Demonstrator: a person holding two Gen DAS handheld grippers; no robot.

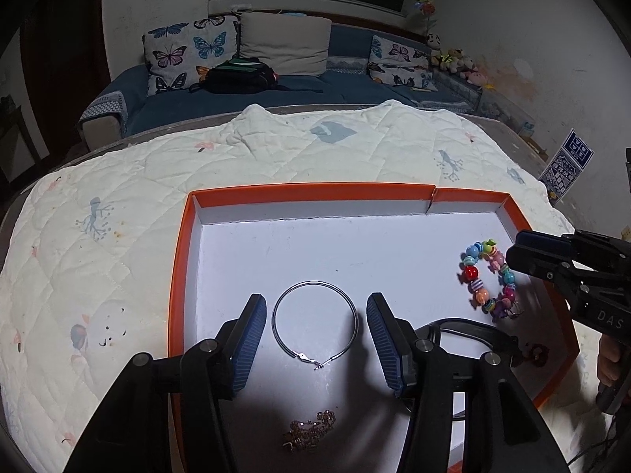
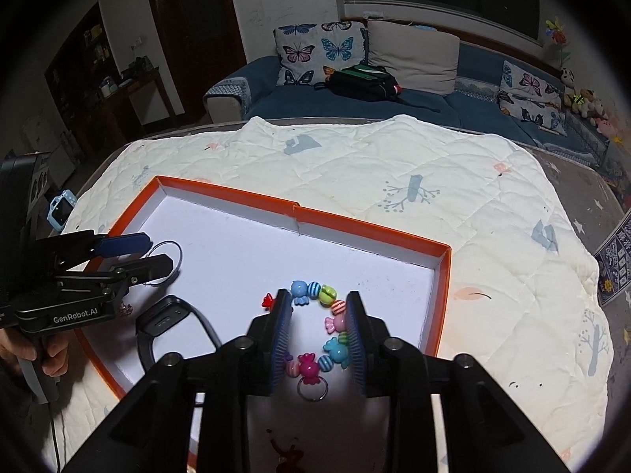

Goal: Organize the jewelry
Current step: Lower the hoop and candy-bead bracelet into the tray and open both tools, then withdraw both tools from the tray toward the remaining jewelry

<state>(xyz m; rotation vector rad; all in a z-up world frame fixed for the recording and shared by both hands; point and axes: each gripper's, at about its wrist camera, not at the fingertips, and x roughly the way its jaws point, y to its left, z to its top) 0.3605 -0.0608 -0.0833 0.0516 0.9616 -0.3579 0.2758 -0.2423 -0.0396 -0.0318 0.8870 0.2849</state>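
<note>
An orange-rimmed white tray (image 1: 315,191) (image 2: 443,268) lies on a quilt. A silver hoop (image 1: 314,323) (image 2: 173,262) lies flat in it, between the fingers of my open left gripper (image 1: 311,311) (image 2: 148,254), which hovers over it without touching. A colourful bead bracelet (image 1: 487,280) (image 2: 333,317) lies at the tray's right side. My right gripper (image 2: 319,311) (image 1: 516,250) is open around it, fingers on either side. A gold chain (image 1: 309,429) lies near the tray's front. A black wristband (image 2: 165,321) (image 1: 461,325) lies between the two grippers.
The cream quilt (image 1: 118,205) covers the table around the tray. A dark red trinket (image 2: 288,453) (image 1: 536,354) lies by the tray's front edge. A blue child's watch (image 2: 61,207) lies off the tray at the left. A sofa (image 1: 276,90) stands behind.
</note>
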